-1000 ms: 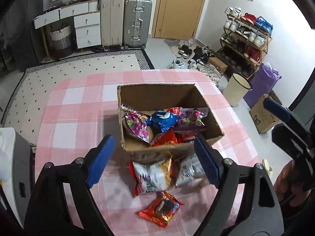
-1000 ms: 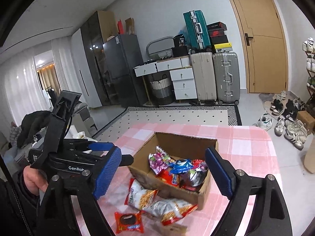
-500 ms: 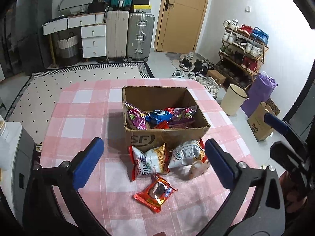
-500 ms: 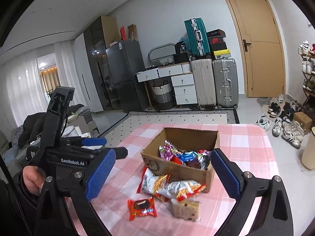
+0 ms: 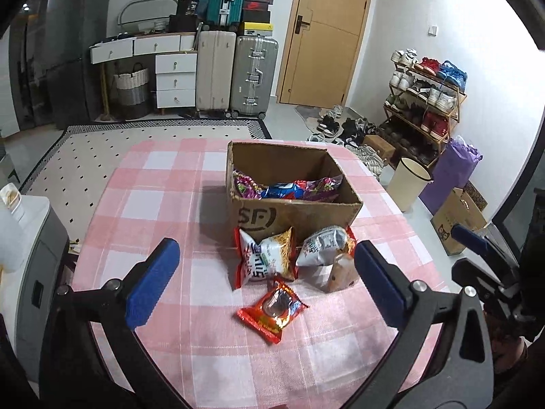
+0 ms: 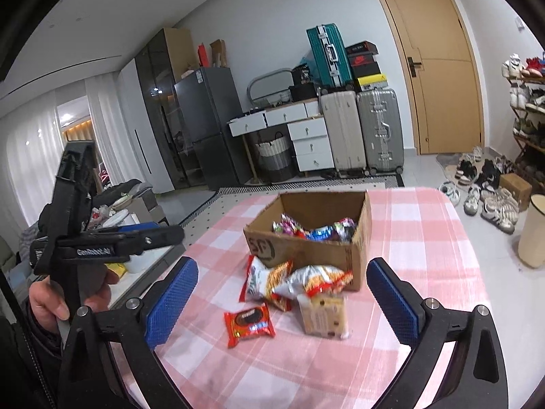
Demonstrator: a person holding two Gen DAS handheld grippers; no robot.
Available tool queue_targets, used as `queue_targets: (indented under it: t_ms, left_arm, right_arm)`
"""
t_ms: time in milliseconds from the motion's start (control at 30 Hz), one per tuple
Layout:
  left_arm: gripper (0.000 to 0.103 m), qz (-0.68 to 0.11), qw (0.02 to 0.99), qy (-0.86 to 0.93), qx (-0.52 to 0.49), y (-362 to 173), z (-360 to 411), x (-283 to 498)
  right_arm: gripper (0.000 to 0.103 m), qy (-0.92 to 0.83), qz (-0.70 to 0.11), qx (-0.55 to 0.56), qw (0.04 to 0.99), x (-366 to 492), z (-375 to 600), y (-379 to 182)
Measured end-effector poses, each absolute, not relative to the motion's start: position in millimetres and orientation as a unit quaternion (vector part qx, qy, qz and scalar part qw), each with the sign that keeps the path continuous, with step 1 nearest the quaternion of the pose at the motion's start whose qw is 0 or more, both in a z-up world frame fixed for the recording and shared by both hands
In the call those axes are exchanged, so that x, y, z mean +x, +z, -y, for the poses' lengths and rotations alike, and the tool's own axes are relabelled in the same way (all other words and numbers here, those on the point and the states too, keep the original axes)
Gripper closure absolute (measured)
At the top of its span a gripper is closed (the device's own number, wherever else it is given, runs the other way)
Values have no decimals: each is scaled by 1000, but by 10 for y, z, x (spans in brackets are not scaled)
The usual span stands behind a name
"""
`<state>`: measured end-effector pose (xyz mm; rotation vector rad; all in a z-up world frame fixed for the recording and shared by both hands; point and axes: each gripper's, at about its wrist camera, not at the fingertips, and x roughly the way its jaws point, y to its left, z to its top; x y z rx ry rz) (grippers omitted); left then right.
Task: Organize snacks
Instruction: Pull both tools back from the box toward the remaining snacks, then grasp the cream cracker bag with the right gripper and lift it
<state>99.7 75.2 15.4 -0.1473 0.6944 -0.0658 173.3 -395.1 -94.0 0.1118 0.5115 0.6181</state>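
step: next snack is being chosen | both tools [image 5: 262,274] [image 6: 282,298] are held wide apart, empty | four packets [image 5: 265,259] lie mid-frame before box [image 5: 296,213] on tabletop [image 5: 153,204] | next: red packet [image 6: 248,323] must be clamped

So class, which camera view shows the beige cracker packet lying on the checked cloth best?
The right wrist view: the beige cracker packet lies fully visible. In the left wrist view, the left gripper's blue finger pad covers part of that packet.
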Motion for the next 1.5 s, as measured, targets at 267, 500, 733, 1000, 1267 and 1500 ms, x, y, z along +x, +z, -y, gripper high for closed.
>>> queue_targets:
  t_ms: [267,500,733,1000,1267,1500]
  left_arm:
    - [1,-342,937,-21,-65,-136,-772,940]
    - [1,-362,928,-12,-83,-497,-897,1072]
    - [1,-387,916,-17,-102,-876,-1018,1210]
    - [1,-402,907,-17,-124,-1173,-1140,1322]
    - [1,-413,899,-18,-145,-1333,-1275,1392]
    - [1,-424,891,-24,-159,-1444,-1360,1388]
  right_arm:
    - [2,275,-288,39,917,1771,3871,-1346]
    - [2,260,-318,35,911,1913,3798,-1696]
    - [2,252,-341,36,905,2121,3697,-1937]
    - [2,238,-361,24,901,2399,3549,-2138]
    - [2,213,-384,44,898,2658,3417,-2277]
    - [22,176,-398,19,900,2804,3272,-2395]
